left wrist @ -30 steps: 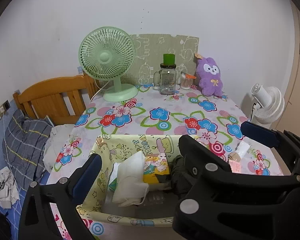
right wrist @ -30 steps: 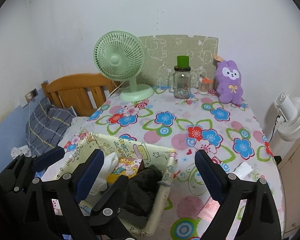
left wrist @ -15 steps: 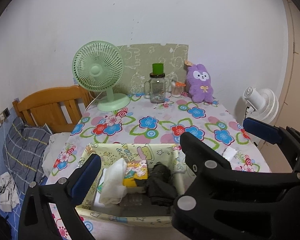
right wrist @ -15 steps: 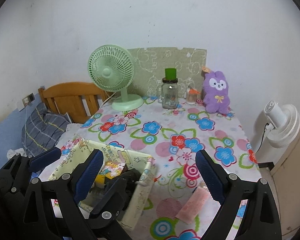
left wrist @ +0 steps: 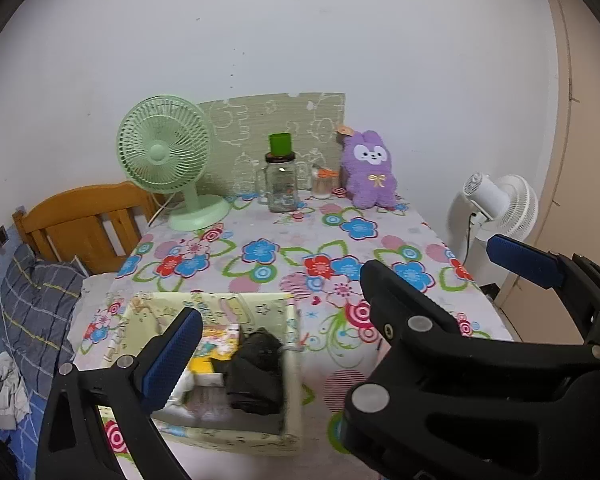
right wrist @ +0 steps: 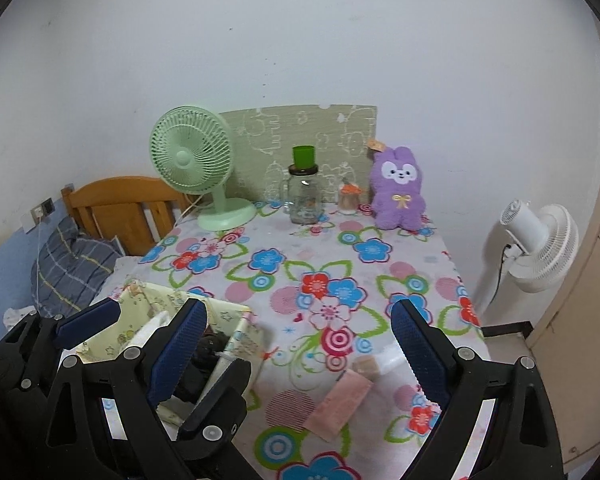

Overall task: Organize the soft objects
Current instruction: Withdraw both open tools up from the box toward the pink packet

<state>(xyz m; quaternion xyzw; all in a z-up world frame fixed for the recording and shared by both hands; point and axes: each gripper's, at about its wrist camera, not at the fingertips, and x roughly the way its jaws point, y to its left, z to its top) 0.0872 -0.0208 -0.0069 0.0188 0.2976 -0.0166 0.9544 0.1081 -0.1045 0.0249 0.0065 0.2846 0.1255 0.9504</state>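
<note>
Flowery tabletop (right wrist: 332, 280) shows the box (left wrist: 292, 368) packed at lower left, both grippers' fingers wide and empty, so grabbing the pink cloth (right wrist: 338, 404) seems next.

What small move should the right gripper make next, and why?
Probably ease the right gripper, open and empty, down toward the pink pack lying loose on the tablecloth, outside the fabric bin that already holds a dark bundle.

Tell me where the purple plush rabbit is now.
In both views the purple plush rabbit sits upright at the table's far right corner by the wall, beside a small orange-lidded jar.
</note>
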